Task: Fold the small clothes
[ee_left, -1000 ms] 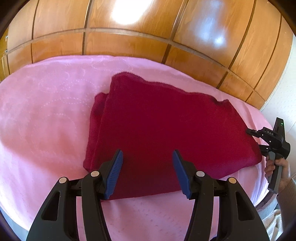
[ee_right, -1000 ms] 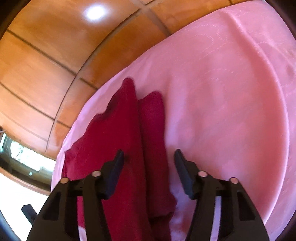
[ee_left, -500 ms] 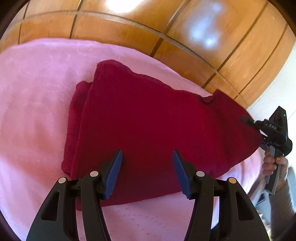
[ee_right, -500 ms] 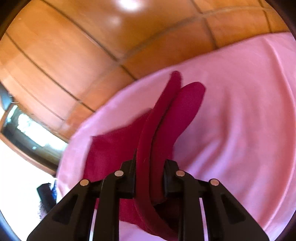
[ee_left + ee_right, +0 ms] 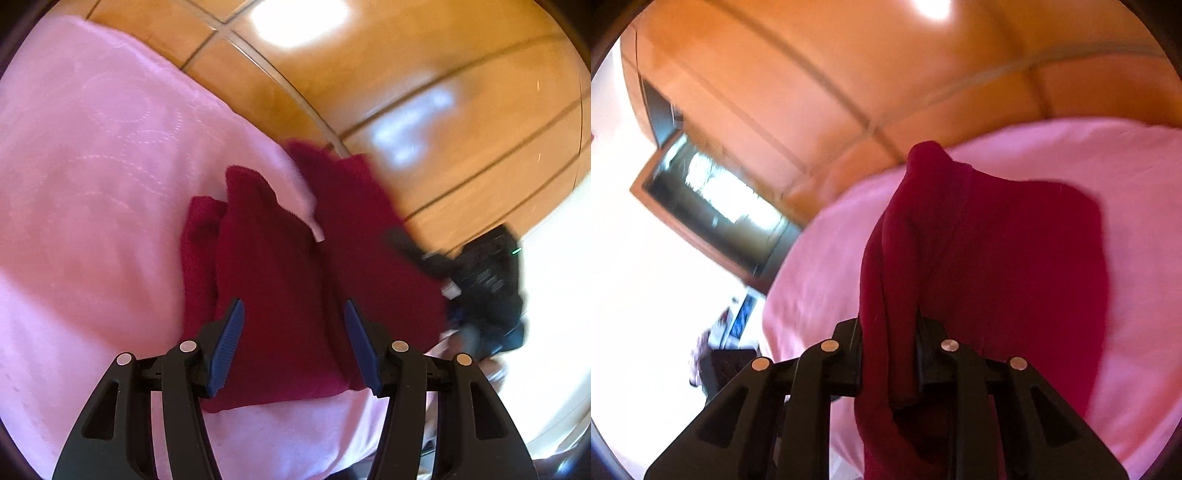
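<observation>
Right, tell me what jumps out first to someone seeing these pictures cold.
The dark red cloth grabs the eye first, lying on the pink bedspread with one end lifted. The right gripper is clamped on a bunched fold of it, raising that end off the bed. The left gripper hangs open above the near part of the cloth, and glossy wooden panels fill the background.

I am looking into a home bedroom: a pink bedspread (patterned) below glossy wooden wardrobe panels.
</observation>
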`<state>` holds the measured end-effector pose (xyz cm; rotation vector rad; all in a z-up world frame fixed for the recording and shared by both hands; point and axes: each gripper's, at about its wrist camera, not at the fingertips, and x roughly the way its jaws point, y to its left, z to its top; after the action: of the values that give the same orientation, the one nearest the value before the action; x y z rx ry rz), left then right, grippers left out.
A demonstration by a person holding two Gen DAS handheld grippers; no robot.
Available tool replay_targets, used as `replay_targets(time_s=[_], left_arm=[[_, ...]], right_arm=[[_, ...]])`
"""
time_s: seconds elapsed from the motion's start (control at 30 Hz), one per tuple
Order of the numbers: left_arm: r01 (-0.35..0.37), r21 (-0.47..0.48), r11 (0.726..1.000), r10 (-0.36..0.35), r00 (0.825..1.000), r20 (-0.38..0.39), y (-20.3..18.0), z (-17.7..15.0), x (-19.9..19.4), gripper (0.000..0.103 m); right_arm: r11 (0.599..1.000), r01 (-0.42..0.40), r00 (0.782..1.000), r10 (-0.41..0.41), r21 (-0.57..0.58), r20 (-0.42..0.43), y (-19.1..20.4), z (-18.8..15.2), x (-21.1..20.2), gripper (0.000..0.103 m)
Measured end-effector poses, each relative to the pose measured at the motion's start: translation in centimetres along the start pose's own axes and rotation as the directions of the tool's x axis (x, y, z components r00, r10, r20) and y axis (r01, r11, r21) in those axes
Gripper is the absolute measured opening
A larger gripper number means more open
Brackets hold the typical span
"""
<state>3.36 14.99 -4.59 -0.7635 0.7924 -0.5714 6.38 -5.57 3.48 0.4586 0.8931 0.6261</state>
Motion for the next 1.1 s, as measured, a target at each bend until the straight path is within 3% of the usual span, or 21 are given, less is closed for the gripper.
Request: replay_targets(time_s=[0.07,0.13,0.27,0.3,0.4,0.53,0.63,0.73,0.87,0.93,1.0,1.07,1.1], left_arm=[[0.021,-0.041,0.999,-0.019,0.999,0.03,0.9,0.4,-1.1,0.071],[0.041,-0.079,0.996,-0.038,0.998,0.045,1.8,0.7,-1.9,0.071],[0.043,-0.1,0.994,-0.04,0.998,0.04,2.4,1.3,-2.3,0.071],[0.042,-0.1,0.994,-0.038,0.999,0.034,2.4,1.4,-2.2,0.071],[0.04,-0.089,0.995,-0.039,0.999,0.014,2.0,1.9,-1.8,0.071],[0.057,-0.088,0.994,-0.059,0.998,-0.021,1.3,2.7,-0.6,0.071],[0.053,-0.078,0.996,-0.059,0.995,-0.078,0.6,3.4,1.2,0.076],[0.014,-0.078,0.997,-0.026,0.988,-0.151,0.0,3.9,3.5,0.076],[-0.052,-0.068,0.996,0.034,0.97,-0.242,-0.4,4.6,6.3,0.076],[-0.079,-0.024,0.997,0.07,0.958,-0.277,-0.9,4.6,7.0,0.068],[-0.16,0.065,0.985,0.172,0.94,-0.294,-1.4,4.2,7.4,0.049],[-0.216,0.1,0.971,0.237,0.917,-0.32,-0.8,3.6,7.7,0.048],[-0.218,0.073,0.973,0.23,0.916,-0.329,-0.1,3.5,7.4,0.048]], right_arm=[[0.999,0.042,0.998,-0.043,-0.018,-0.054,0.1,-0.7,2.8,0.019],[0.996,0.074,0.993,-0.078,-0.048,-0.093,0.1,-1.5,4.9,0.023],[0.995,-0.004,0.997,-0.004,-0.1,-0.08,0.8,-2.7,4.1,0.058],[0.994,-0.021,0.997,0.014,-0.105,-0.075,0.8,-3.0,3.4,0.062],[0.992,-0.066,0.997,0.061,-0.112,-0.041,0.9,-3.5,0.6,0.067],[0.987,-0.03,0.999,0.033,-0.161,0.015,0.7,-5.2,-3.4,0.068],[0.983,0.011,1.0,-0.007,-0.185,0.022,0.4,-6.0,-3.8,0.071],[0.981,0.024,1.0,-0.026,-0.192,-0.006,0.3,-7.3,-2.7,0.071],[0.967,-0.017,0.999,0.003,-0.256,-0.054,1.8,-8.8,-0.7,0.072],[0.955,-0.014,0.997,-0.009,-0.296,-0.077,3.0,-9.6,0.9,0.074],[0.94,-0.004,0.994,-0.033,-0.342,-0.102,3.9,-10.6,2.6,0.078],[0.922,0.015,0.993,-0.059,-0.388,-0.102,4.6,-11.3,3.5,0.082],[0.915,0.009,0.992,-0.058,-0.403,-0.11,4.8,-11.7,3.8,0.082]])
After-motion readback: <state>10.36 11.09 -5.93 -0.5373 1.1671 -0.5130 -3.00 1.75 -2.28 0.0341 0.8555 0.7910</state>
